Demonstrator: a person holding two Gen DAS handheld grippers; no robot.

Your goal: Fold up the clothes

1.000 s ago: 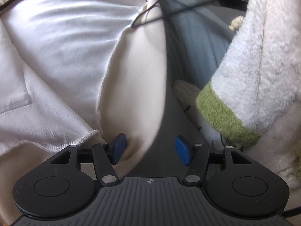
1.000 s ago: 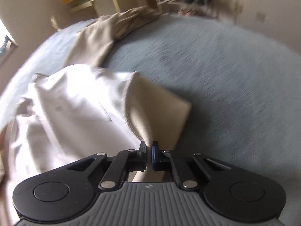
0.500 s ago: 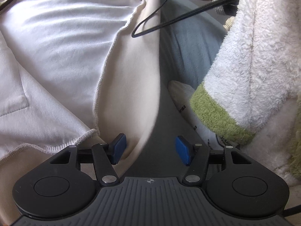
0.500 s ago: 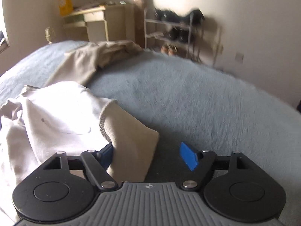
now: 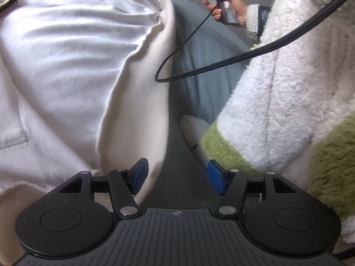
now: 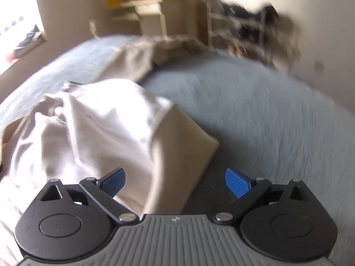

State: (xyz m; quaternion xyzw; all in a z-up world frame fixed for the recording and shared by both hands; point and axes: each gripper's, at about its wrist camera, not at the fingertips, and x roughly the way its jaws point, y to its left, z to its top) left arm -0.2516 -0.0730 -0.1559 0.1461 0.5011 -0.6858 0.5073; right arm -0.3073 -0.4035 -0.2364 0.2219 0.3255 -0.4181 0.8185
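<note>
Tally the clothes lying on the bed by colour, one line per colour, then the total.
White: 1, the white garment beside the right gripper, whose jaws are opening with nothing pinched.
Tan: 1, the tan garment farther back on the bed.
Total: 2

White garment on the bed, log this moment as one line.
white garment: on bed | right hand-held gripper: opening, nothing pinched | left hand-held gripper: open

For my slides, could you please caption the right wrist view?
Right gripper opening its fingers above a folded cream garment on the blue bedspread.
</note>
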